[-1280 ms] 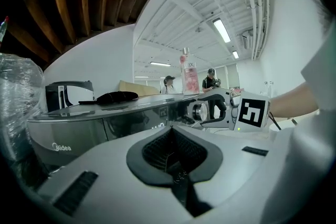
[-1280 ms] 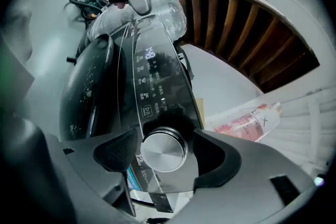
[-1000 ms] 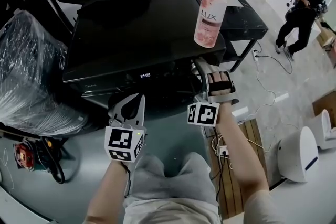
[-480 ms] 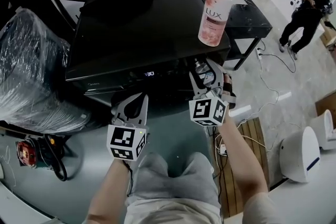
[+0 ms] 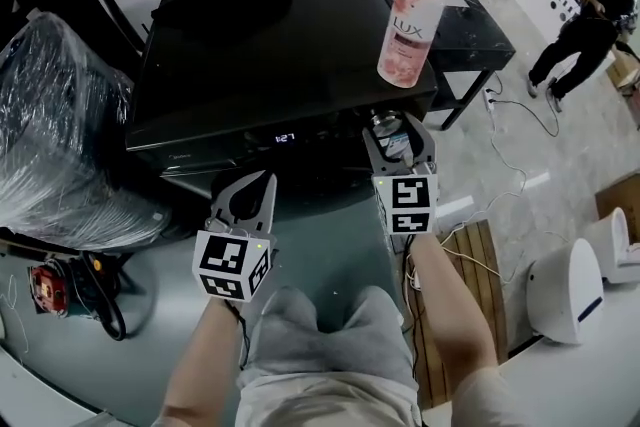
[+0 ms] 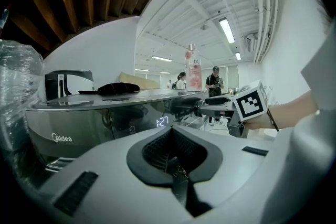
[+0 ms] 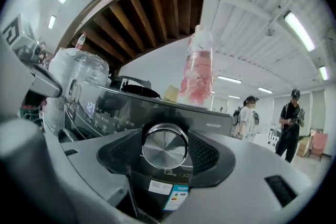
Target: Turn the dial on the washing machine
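Note:
The black washing machine (image 5: 280, 55) stands in front of me, its display (image 5: 285, 137) lit on the front panel. The silver dial (image 5: 386, 124) is at the panel's right end. My right gripper (image 5: 398, 131) is level against the panel; its jaws have just been closing, and the pads now press the dial (image 7: 165, 147) from both sides. In the right gripper view the dial fills the gap of the right gripper (image 7: 166, 150). My left gripper (image 5: 262, 185) hovers below the panel's middle, shut and holding nothing, its tips (image 6: 171, 131) pointing at the display (image 6: 161, 121).
A pink bottle (image 5: 410, 15) stands on the machine's right top corner and a black cloth (image 5: 230, 10) lies at the back. A plastic-wrapped bundle (image 5: 60, 135) is on the left, a black table (image 5: 470, 25) on the right, and a person (image 5: 580, 35) stands far right.
The right gripper rolled about its own line on the dial, its marker cube coming round to face up. The display's reading dropped. The left gripper stayed put.

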